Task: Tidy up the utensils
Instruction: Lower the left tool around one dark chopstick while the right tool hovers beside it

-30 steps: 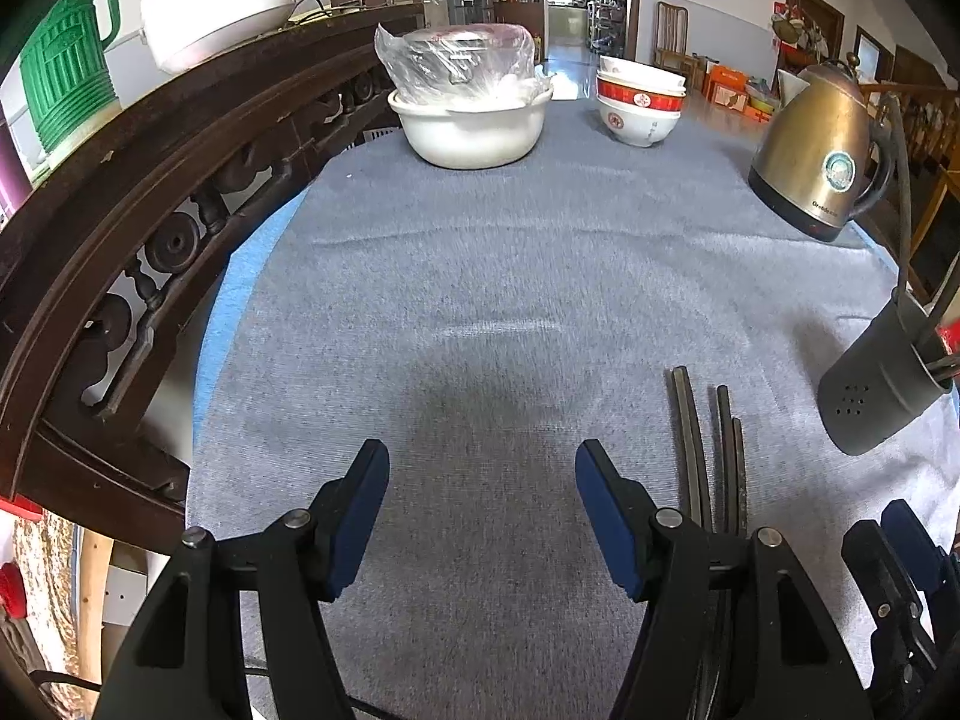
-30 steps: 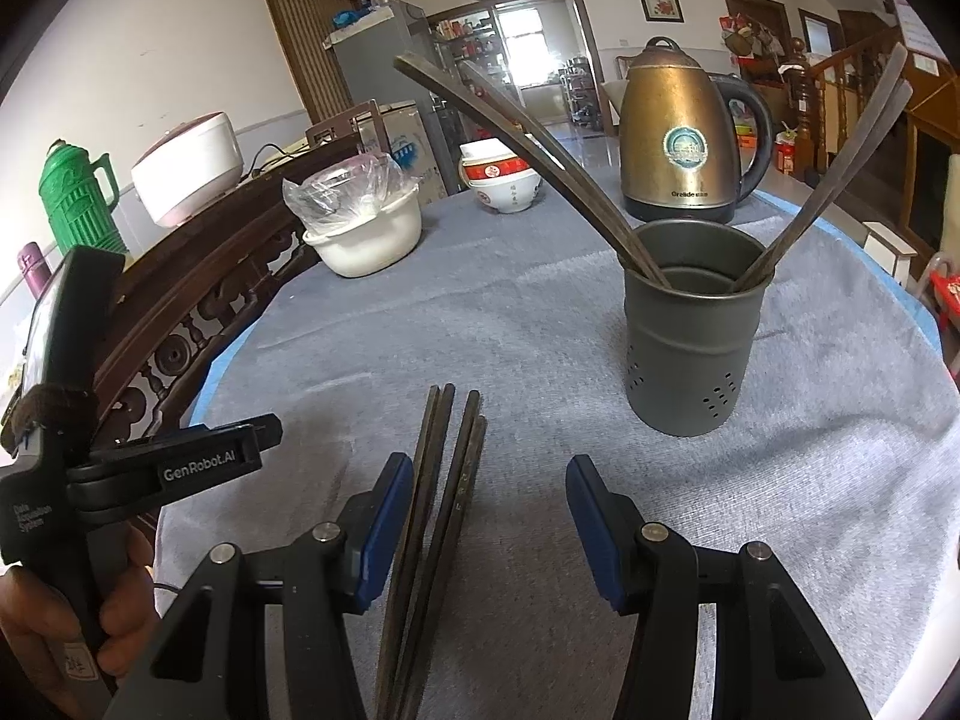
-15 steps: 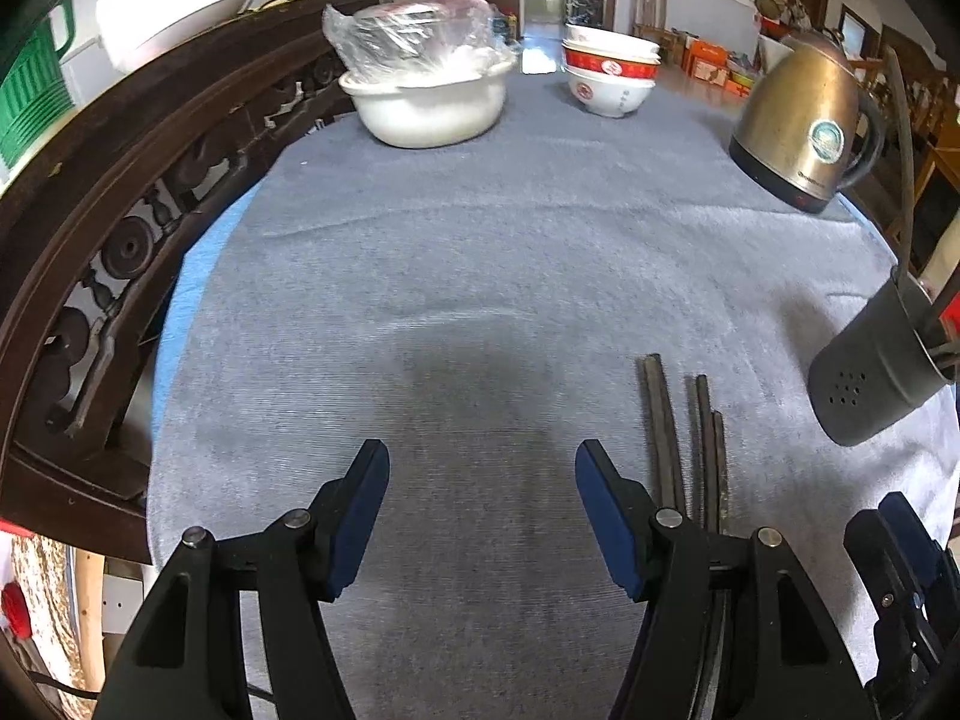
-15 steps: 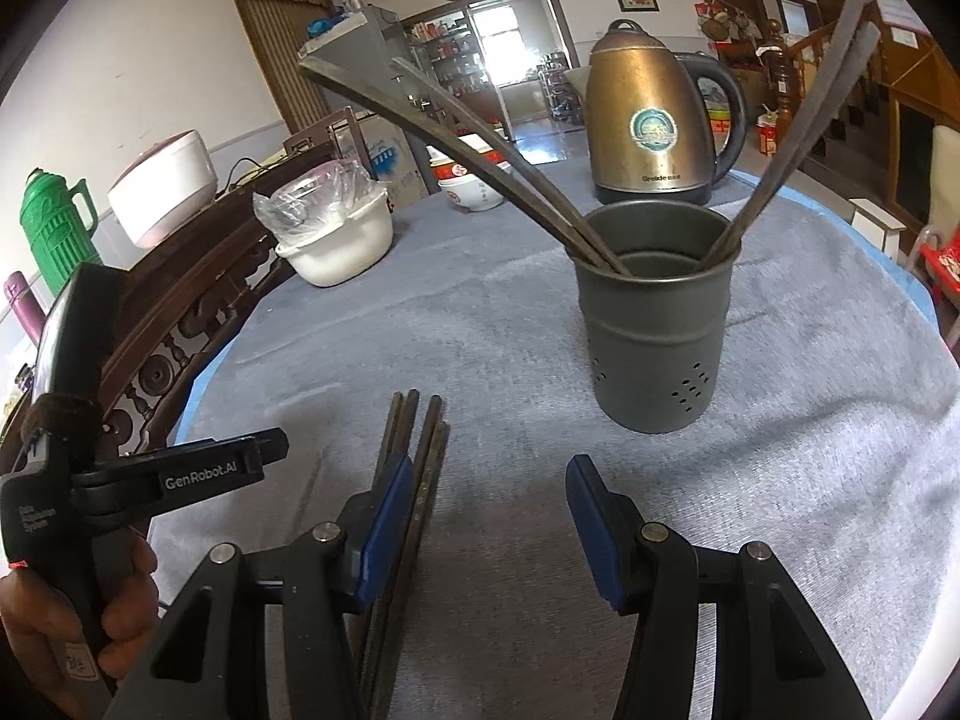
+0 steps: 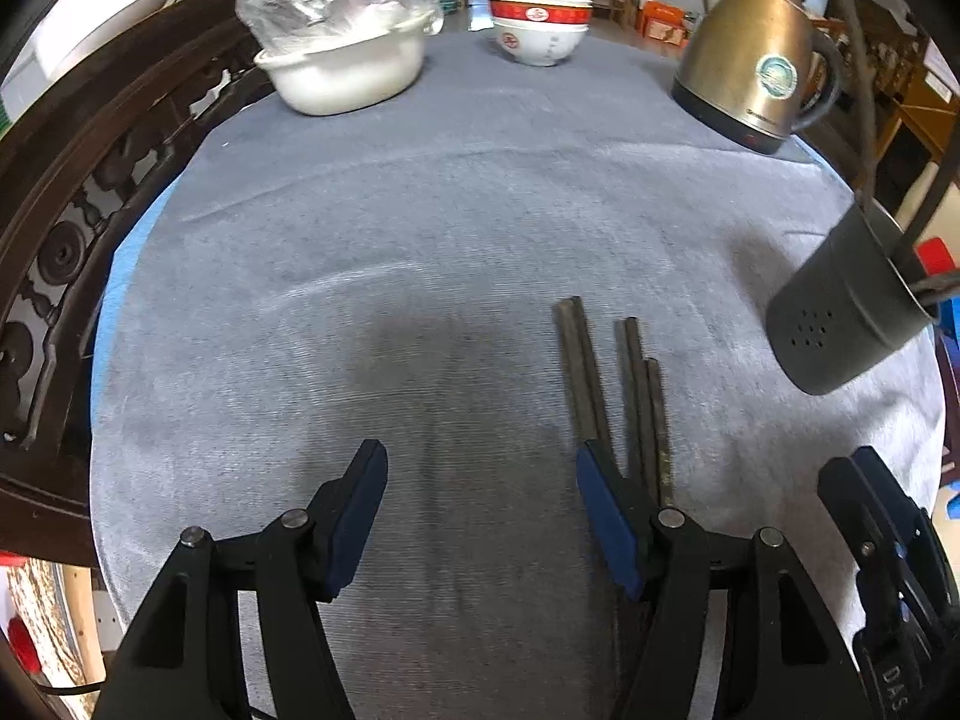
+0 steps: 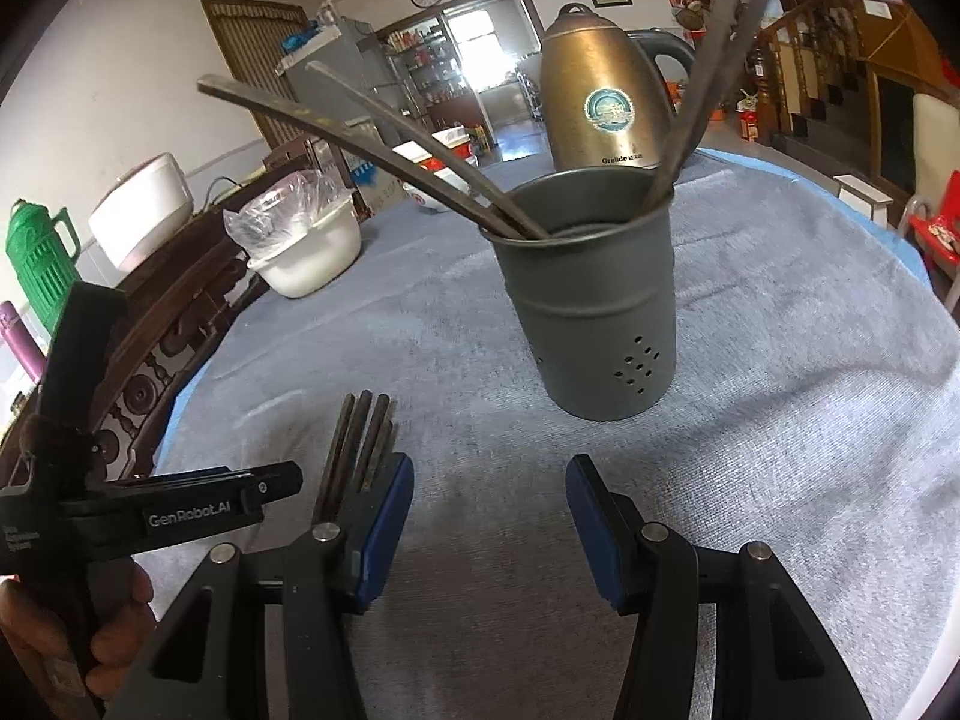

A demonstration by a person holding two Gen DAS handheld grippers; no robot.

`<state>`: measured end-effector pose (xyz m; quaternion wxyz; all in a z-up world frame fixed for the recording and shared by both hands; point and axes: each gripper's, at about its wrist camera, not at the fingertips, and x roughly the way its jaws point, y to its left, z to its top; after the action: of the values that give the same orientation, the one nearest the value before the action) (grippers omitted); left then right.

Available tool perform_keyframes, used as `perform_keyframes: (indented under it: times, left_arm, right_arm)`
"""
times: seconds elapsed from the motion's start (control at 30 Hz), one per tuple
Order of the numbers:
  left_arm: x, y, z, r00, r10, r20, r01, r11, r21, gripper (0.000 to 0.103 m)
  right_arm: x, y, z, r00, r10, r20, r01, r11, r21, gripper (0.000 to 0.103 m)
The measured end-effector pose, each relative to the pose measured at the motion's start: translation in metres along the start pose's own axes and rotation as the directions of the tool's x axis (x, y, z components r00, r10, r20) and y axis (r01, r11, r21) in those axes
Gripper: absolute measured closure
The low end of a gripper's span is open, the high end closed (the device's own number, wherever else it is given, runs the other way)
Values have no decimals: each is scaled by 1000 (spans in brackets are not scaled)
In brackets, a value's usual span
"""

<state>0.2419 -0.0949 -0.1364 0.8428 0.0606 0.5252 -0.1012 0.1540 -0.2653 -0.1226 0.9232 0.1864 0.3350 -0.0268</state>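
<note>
Several dark chopsticks (image 5: 606, 384) lie side by side on the grey cloth, also seen in the right wrist view as chopsticks (image 6: 360, 444). My left gripper (image 5: 480, 480) hangs open over bare cloth, its right finger over the chopsticks' near ends. My right gripper (image 6: 489, 498) is open with nothing between its fingers; the chopsticks run under its left finger. A dark grey metal utensil holder (image 6: 591, 300) stands ahead of it with several chopsticks leaning inside. The holder (image 5: 852, 318) appears at the right of the left wrist view.
A gold kettle (image 6: 606, 102) stands behind the holder. A white basin with a plastic bag (image 5: 348, 60) and stacked bowls (image 5: 540, 24) sit at the far edge. A carved wooden chair back (image 5: 90, 180) borders the table's left. A hand (image 6: 72, 630) holds the left gripper's handle.
Both grippers have come forward and lower toward the table. The chopsticks and the holder look nearer and larger in both views. Neither gripper's opening has changed.
</note>
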Motion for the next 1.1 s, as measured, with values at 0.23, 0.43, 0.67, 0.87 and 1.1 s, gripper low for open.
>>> perform_keyframes:
  times: [0.23,0.43,0.67,0.87,1.1]
  left_arm:
    - [4,-11,0,1000,-19,-8,19,999,29,35]
    - [7,-17,0,999,-30,-21,31,999,45,35]
    - [18,-20,-2,999,-7,-47,10,998,55,35]
    - [21,-8,-8,998,12,-58,-9,998,55,34]
    - [15,19,-13,998,13,-57,-11,999,33,34]
  right_arm:
    - [13,-19,-6,998,53,-25,-51,996,71,46]
    - [14,-29,-5,994,107,-10,-105,986,130,46]
    - [12,-35,-6,991,135,2,-134,979,154,46]
    - [10,-37,-6,990,138,7,-138,977,163,46]
    - [10,-37,-7,990,138,7,-137,977,163,46]
